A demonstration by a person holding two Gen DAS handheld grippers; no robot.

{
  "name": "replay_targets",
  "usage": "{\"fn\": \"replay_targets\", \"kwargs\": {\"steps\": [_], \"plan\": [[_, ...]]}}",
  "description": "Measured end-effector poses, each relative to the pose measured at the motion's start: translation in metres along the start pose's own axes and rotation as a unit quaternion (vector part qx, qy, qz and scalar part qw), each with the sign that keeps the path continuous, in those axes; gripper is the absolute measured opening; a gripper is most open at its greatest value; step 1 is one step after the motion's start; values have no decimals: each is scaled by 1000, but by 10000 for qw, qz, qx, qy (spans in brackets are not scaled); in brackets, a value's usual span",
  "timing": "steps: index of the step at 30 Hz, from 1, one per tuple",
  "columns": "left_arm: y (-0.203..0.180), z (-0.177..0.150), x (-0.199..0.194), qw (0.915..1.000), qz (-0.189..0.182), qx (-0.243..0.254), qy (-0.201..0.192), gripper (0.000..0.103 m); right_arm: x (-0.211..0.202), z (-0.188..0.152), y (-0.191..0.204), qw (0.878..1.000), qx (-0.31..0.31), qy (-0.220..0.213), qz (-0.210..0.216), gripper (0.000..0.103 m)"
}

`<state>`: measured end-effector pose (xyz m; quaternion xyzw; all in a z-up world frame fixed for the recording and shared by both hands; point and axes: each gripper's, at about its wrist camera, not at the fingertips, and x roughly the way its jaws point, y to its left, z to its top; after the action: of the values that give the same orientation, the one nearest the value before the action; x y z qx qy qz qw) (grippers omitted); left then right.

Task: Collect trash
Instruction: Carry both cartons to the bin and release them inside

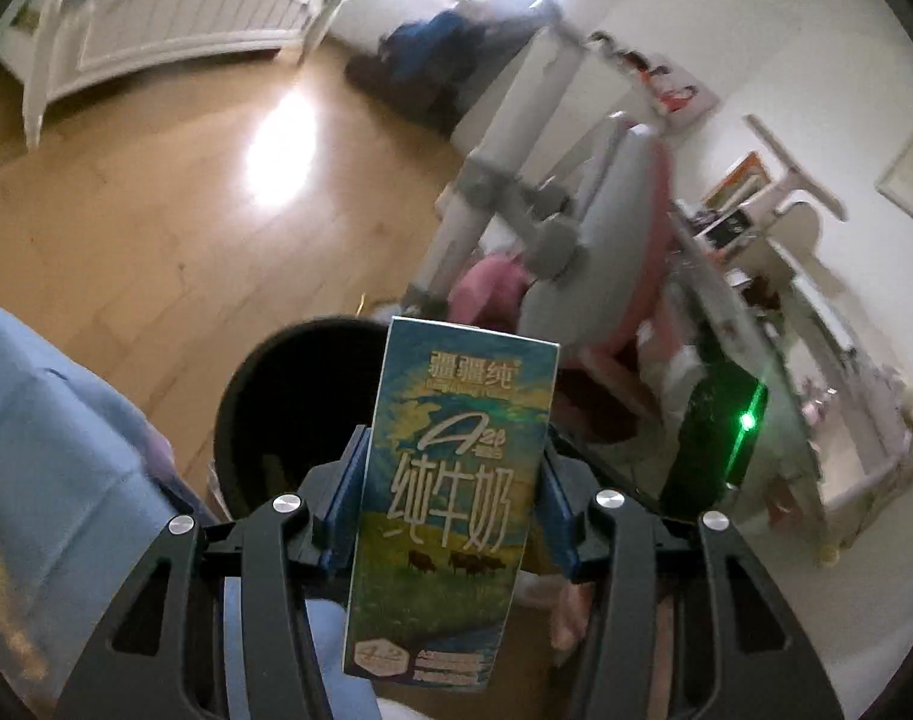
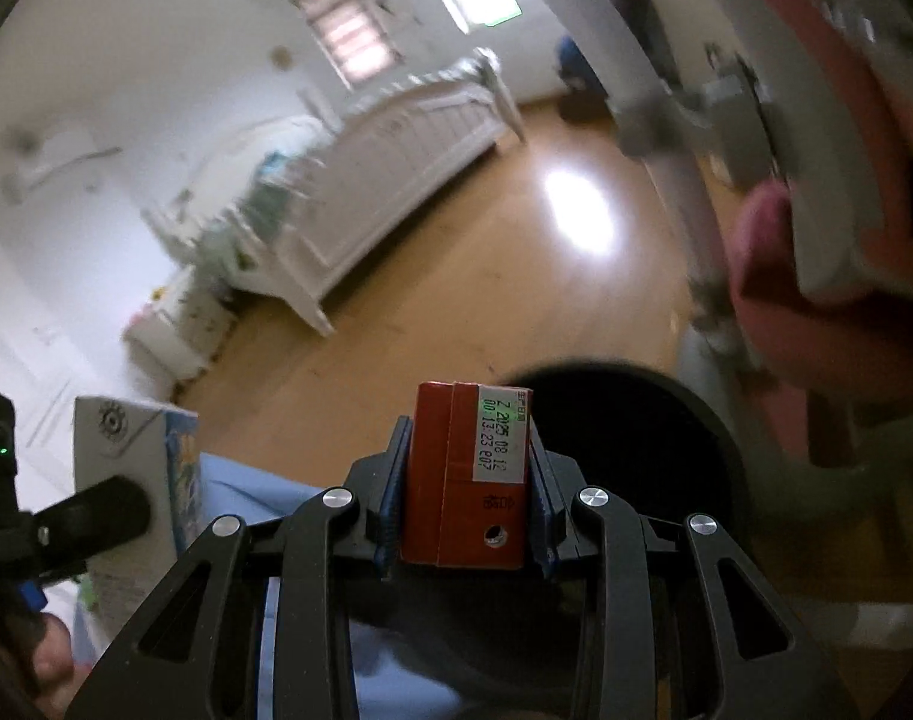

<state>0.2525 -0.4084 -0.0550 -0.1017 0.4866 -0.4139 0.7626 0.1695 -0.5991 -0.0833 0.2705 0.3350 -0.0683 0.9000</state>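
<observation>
Wooden flooring [image 1: 156,228] fills a child's bedroom, with a white slatted bed [image 2: 396,144] standing well beyond a round black trash bin [image 1: 288,414], which serves as the landmark. In the left wrist view, the left gripper [image 1: 453,480] is clenched on a blue and green milk carton [image 1: 450,498] printed with Chinese characters and grazing cows; the carton stands upright between the blue pads [image 1: 351,480], its top edge overlapping the bin's right rim, so it hangs above and just beside the dark opening. On the far side of the bin rises a grey and pink chair [image 1: 606,252], blurred, with a white desk [image 1: 786,300] behind it. In the right wrist view, the right gripper [image 2: 465,480] is clamped around a small red carton [image 2: 465,480] with a white date label on its top; this carton sits at the near-left rim of the same bin [image 2: 666,450]. To the left of the bin, the milk carton [image 2: 132,468] appears again, pinched by the other gripper's black finger [image 2: 90,516]. Light blue clothing [image 1: 54,438] lies near the bin's left side.
</observation>
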Motion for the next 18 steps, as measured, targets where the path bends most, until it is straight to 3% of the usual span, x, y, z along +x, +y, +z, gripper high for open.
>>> {"fn": "replay_targets", "kwargs": {"steps": [4,12,15,16,17,18], "plan": [[15,0,29,9994,30,-242,243,50,22,-11,-25,9997,118,203,-49,34],[13,4,61,9986,175,-195,467,51,47,-29,-47,9983,342,476,28,34],[10,6,60,9981,340,-94,499,61,52,-30,-51,9978,370,546,-23,35],[9,6,59,9979,427,-70,488,76,49,-30,-52,9979,378,521,-57,43],[7,7,54,9978,522,-57,411,86,47,-29,-53,9980,398,474,-80,58],[5,7,49,9978,562,-43,336,87,43,-29,-55,9982,435,391,-109,68]]}}
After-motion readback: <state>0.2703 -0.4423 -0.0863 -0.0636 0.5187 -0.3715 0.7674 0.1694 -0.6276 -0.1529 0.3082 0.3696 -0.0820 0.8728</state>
